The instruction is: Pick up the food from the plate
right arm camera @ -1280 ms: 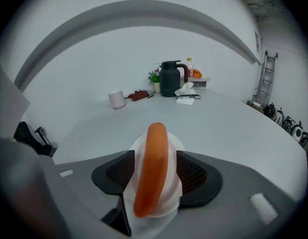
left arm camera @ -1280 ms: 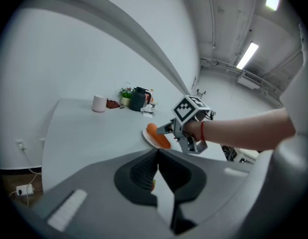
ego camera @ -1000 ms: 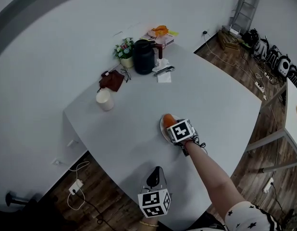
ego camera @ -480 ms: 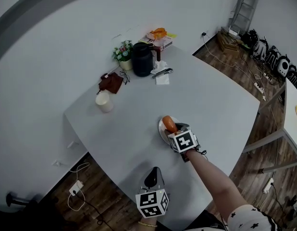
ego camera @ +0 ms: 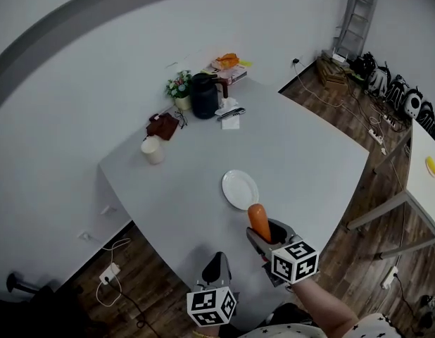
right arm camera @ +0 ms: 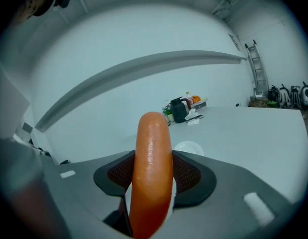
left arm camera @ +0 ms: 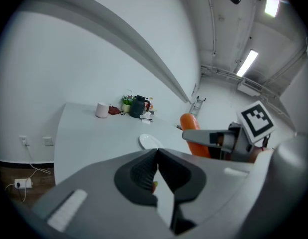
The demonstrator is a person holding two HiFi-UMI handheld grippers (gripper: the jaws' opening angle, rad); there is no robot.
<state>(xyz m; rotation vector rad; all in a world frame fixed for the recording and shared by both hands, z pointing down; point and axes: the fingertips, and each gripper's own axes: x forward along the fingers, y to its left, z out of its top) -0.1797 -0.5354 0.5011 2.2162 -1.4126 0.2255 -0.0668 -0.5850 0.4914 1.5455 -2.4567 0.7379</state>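
Observation:
An orange sausage (ego camera: 259,221) stands upright between the jaws of my right gripper (ego camera: 264,234), which is shut on it; the pads press both its sides (right arm camera: 153,163). It hangs above the table's near edge, clear of the white plate (ego camera: 240,189), which lies bare a little farther out. In the right gripper view the plate (right arm camera: 189,147) shows behind the sausage. My left gripper (ego camera: 217,265) is near my body, left of the right one, with its jaws shut and nothing in them (left arm camera: 157,152). From the left gripper view I see the sausage (left arm camera: 193,132) and plate (left arm camera: 150,142).
At the table's far corner stand a black kettle (ego camera: 203,95), a small flower pot (ego camera: 179,86), a white cup (ego camera: 152,149), a brown pouch (ego camera: 163,126), tissues (ego camera: 229,118) and stacked books (ego camera: 228,65). A second table (ego camera: 425,162) is at the right. Cables lie on the wooden floor.
My right gripper has closed on the sausage, lifted it off the plate and drawn it back toward me. The plate is now bare. The left gripper has hardly moved.

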